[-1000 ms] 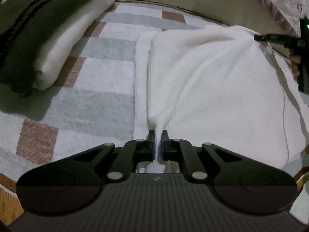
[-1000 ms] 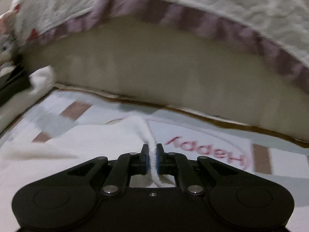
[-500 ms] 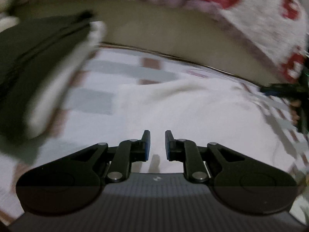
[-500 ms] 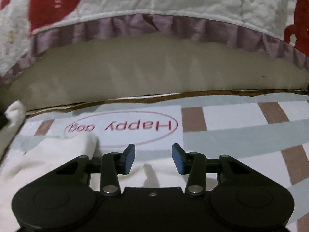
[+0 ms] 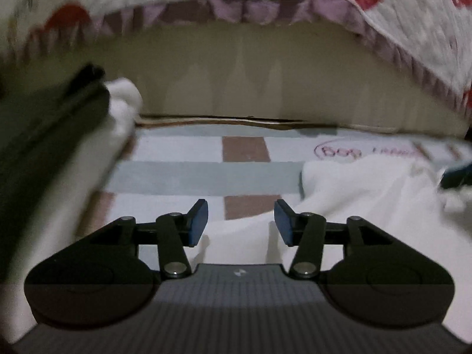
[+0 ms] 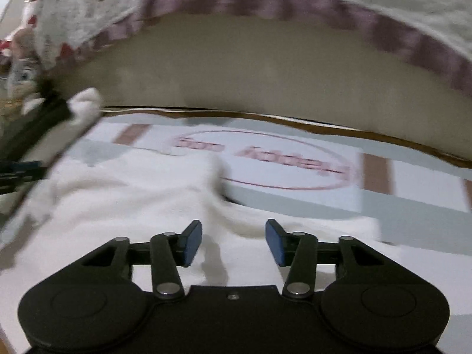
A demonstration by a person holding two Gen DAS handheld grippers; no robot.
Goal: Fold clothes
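A white knitted garment (image 5: pixel 368 200) lies spread on a checked mat (image 5: pixel 206 171), filling the right half of the left wrist view. In the right wrist view the same garment (image 6: pixel 132 200) covers the lower left, with a rumpled edge running ahead of the fingers. My left gripper (image 5: pixel 240 221) is open just above the garment's near left edge, with nothing between its blue pads. My right gripper (image 6: pixel 233 243) is open too, low over the cloth and holding nothing. The tip of the right gripper (image 5: pixel 455 175) shows blurred at the far right of the left wrist view.
A stack of folded clothes, dark over white (image 5: pixel 59 153), stands at the left of the mat. A beige bed side (image 5: pixel 265 88) under a quilted red-and-white cover (image 5: pixel 413 14) closes the far edge. A "Happy dog" print (image 6: pixel 265 159) marks the mat beyond the garment.
Both grippers were shut on the white garment a second ago; both have let it go and opened wide. The garment now lies flat on the mat, and both views have swung upward.
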